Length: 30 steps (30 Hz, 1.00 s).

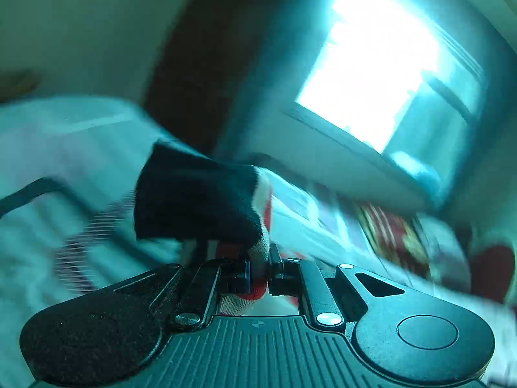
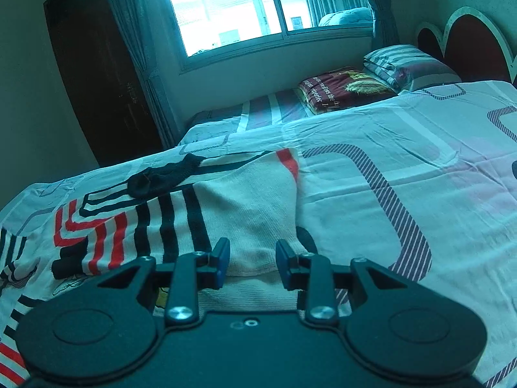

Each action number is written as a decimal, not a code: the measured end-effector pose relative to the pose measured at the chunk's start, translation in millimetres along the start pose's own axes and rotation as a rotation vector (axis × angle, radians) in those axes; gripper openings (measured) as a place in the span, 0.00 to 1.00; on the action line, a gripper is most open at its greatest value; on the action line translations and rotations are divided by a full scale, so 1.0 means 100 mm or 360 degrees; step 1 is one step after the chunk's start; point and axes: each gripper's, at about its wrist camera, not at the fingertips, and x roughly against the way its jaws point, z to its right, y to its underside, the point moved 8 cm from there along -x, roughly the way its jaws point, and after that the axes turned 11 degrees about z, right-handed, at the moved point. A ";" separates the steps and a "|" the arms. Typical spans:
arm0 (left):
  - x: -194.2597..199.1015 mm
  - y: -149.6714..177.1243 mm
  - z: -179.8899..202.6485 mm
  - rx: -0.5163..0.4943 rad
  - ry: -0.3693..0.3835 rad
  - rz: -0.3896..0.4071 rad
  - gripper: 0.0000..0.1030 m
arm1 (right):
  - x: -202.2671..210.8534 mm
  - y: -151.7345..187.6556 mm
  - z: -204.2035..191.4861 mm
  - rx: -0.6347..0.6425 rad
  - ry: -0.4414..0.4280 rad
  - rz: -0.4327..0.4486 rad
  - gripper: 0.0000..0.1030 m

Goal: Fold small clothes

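In the blurred left wrist view my left gripper [image 1: 258, 274] is shut on a small knit garment [image 1: 197, 200], dark with white and red at its edge, lifted off the bed. In the right wrist view my right gripper [image 2: 252, 266] is open and empty, low over a white knit garment [image 2: 245, 207] with black and red stripes that lies spread on the bed. A small black sock [image 2: 161, 176] lies on that garment's far left part.
The bed carries a pale patterned sheet [image 2: 404, 168]. A folded red blanket [image 2: 342, 89] and a striped pillow [image 2: 404, 61] lie at the far end under the window [image 2: 239, 6]. A dark wardrobe [image 2: 97, 74] stands at the left.
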 end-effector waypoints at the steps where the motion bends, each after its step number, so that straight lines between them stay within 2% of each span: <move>1: -0.08 0.11 0.34 -0.0089 0.0050 -0.0043 0.09 | 0.02 0.00 0.00 -0.0009 0.0001 0.0005 0.31; 6: -0.44 0.95 1.86 -0.0393 0.0326 -0.0309 0.09 | 0.10 -0.08 -0.01 -0.0035 -0.0010 0.0035 0.31; 9: -0.51 1.61 2.52 -0.0595 0.0407 -0.0534 0.09 | 0.11 -0.14 0.07 -0.0112 0.0004 0.0041 0.32; 10: -0.46 1.80 2.65 -0.0712 0.0383 -0.0556 0.10 | 0.10 -0.14 0.08 -0.0143 -0.0002 0.0033 0.33; 11: -0.44 1.83 2.74 -0.0796 0.0361 -0.0484 0.20 | 0.08 -0.13 0.09 -0.0178 -0.0011 0.0019 0.37; 12: -0.36 1.85 2.86 -0.0842 0.0390 -0.0471 0.33 | 0.07 -0.12 0.09 -0.0213 -0.0023 0.0008 0.40; 13: -0.30 1.81 2.90 -0.0838 0.0449 -0.0481 0.61 | 0.05 -0.11 0.09 -0.0248 -0.0043 0.0001 0.46; 14: -0.21 1.75 2.90 -0.0829 0.0471 -0.0444 0.72 | 0.04 -0.10 0.07 -0.0278 -0.0066 -0.0006 0.51; 15: -0.05 1.62 2.79 -0.0821 0.0478 -0.0370 0.72 | 0.03 -0.09 0.03 -0.0308 -0.0092 -0.0012 0.52; 17: 0.09 1.44 2.53 -0.0782 0.0424 -0.0335 0.71 | -0.02 -0.05 -0.07 -0.0367 -0.0154 -0.0028 0.53; 19: 0.24 1.17 2.07 -0.0730 0.0305 -0.0250 0.71 | -0.11 0.00 -0.21 -0.0446 -0.0230 -0.0065 0.53; 21: 0.21 0.99 1.52 -0.0776 0.0108 -0.0195 0.70 | -0.26 0.05 -0.37 -0.0529 -0.0303 -0.0118 0.53; 23: 0.21 0.93 1.08 -0.0755 -0.0012 -0.0227 0.65 | -0.44 0.14 -0.50 -0.0601 -0.0345 -0.0215 0.53; 25: 0.13 0.90 0.77 -0.0743 -0.0096 -0.0261 0.62 | -0.58 0.22 -0.55 -0.0675 -0.0322 -0.0283 0.53; 28: -0.03 0.94 0.53 -0.0743 -0.0123 -0.0303 0.62 | -0.67 0.26 -0.54 -0.0811 -0.0310 -0.0284 0.53; 30: -0.12 0.96 0.49 -0.0737 -0.0108 -0.0300 0.59 | -0.72 0.25 -0.54 -0.0825 -0.0298 -0.0275 0.49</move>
